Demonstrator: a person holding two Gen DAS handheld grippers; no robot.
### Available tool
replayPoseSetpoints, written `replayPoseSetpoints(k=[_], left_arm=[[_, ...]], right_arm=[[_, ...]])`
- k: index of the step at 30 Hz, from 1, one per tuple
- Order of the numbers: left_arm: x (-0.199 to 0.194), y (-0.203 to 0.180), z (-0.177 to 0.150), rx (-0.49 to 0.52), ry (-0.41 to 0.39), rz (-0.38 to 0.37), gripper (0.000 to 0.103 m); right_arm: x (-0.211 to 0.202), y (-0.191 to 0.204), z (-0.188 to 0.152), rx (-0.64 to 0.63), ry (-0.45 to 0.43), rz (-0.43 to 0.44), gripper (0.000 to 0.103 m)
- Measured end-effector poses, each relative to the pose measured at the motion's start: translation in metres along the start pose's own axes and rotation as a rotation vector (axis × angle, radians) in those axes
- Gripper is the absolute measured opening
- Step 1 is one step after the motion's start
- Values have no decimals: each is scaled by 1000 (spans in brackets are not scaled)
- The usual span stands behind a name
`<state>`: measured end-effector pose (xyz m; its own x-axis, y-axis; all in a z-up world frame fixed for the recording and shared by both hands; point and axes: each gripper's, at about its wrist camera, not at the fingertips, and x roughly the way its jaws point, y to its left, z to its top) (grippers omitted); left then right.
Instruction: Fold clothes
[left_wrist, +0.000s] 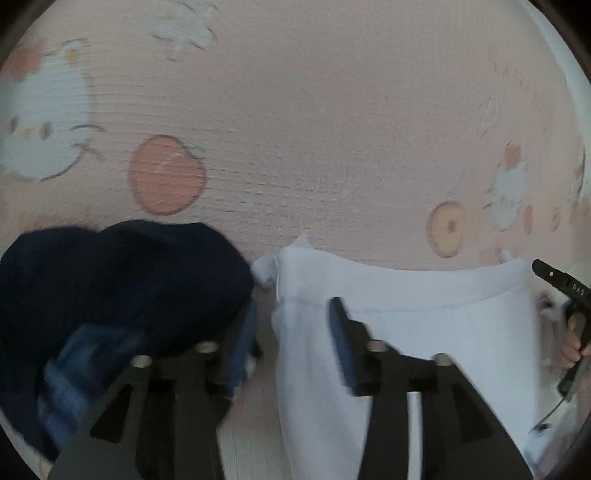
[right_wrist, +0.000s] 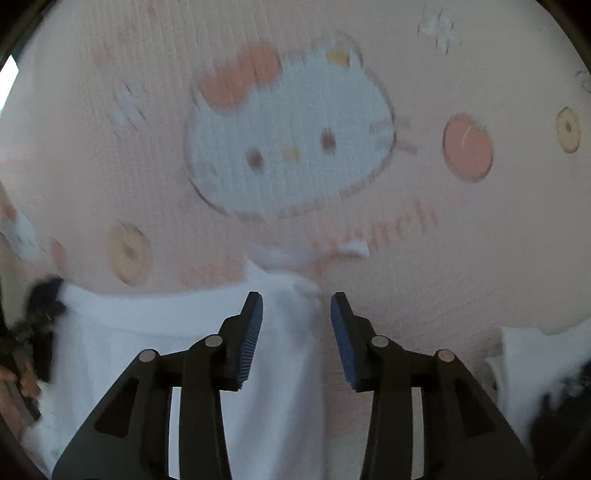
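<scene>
We see the left claw (left_wrist: 291, 328) open above the white garment (left_wrist: 406, 314) — nothing gripped. Right claw (right_wrist: 296, 325) likewise open, its jaws empty — a navy garment (left_wrist: 122, 273) lies beside.

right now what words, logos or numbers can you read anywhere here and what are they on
"DAS": white letters on the black body of the right tool, seen at the edge of the left wrist view; any further letters are cut off.
Pink script on the pink cartoon-print sheet, just beyond the white garment: too blurred to read for sure, seems to end in "ch".
No numbers visible.
</scene>
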<state>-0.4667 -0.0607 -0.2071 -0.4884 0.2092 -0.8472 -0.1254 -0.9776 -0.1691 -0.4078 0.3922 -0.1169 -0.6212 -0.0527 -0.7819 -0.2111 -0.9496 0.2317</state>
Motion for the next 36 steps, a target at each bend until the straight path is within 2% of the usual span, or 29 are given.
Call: replayPoseSetpoints(k=[2, 5, 7, 10, 12, 15, 17, 21, 26, 30, 34, 36], left_arm=[[-26, -6, -18, -5, 14, 18, 49], [-74, -10, -71, -43, 61, -40, 49], [-97, -34, -120, -2, 128, -118, 49], [-110, -63, -172, 87, 206, -128, 49], [-116, -77, -203, 94, 245, -149, 49], [-140, -103, -251, 66, 257, -174, 49], [-150, -110, -276, 50, 265, -180, 49], [-164, -119, -297, 108, 255, -120, 49], [-179, -91, -298, 11, 198, -132, 49], [-187, -70, -309, -57, 192, -95, 49], [-202, -40, -333, -176, 171, 2, 49], [-204, -17, -345, -316, 177, 52, 49]], right_arm=[[-30, 6, -2, -13, -27, 8, 43], [-68, 3, -23, -65, 6, 2, 46], [-82, 15, -50, -104, 77, 13, 46], [-101, 43, -125, -195, 220, 59, 46], [-106, 53, -180, -207, 320, 42, 46], [-120, 53, -230, -174, 355, 34, 45], [-131, 49, -258, -169, 356, -14, 45], [-146, 37, -279, -194, 353, -50, 46], [-171, 21, -307, -180, 391, -59, 46], [-185, 7, -338, -154, 421, -58, 49], [-205, 13, -339, -180, 334, -48, 49], [-214, 21, -335, -203, 260, -54, 49]])
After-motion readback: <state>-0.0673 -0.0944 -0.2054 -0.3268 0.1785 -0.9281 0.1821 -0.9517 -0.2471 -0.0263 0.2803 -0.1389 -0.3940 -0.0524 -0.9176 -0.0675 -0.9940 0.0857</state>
